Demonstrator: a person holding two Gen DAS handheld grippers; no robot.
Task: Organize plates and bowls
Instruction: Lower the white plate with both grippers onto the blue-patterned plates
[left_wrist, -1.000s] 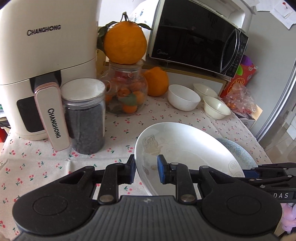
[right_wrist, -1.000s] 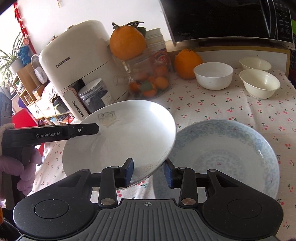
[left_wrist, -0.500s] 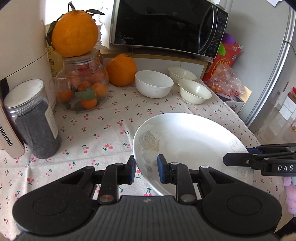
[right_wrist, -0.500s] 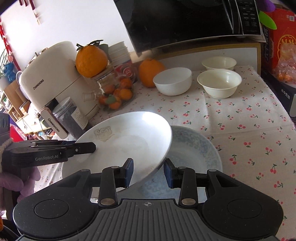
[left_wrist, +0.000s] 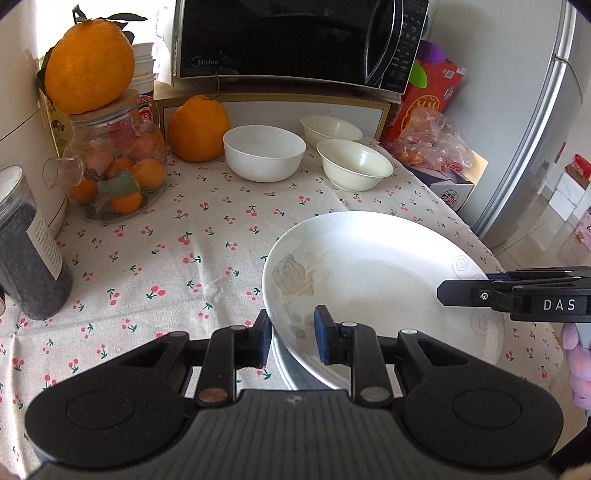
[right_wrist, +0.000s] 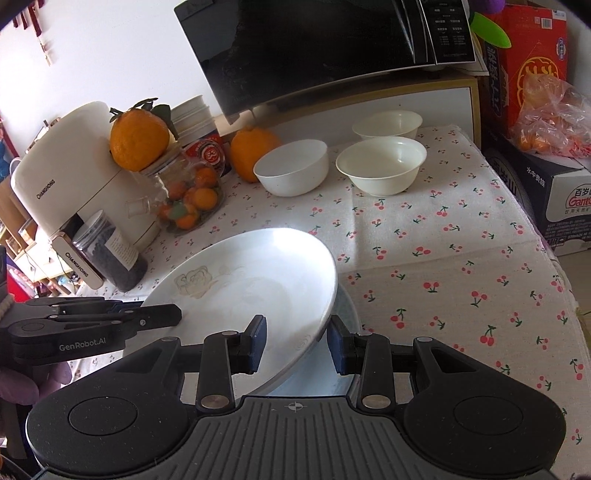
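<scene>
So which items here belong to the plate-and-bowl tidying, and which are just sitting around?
Job: white plate held in both tools, blue-patterned plate beneath it, three bowls.
Bystanders: microwave, fruit jar, dark jar, air fryer, loose orange.

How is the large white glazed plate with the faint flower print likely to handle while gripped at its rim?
The large white glazed plate looks rigid and probably breakable. Its glossy glaze may slip in the pads. Each tool grips only an edge, left tool and right tool, so it could tilt.

White wall (right_wrist: 110, 55), steel fridge (left_wrist: 535, 147), perhaps daylight.
</scene>
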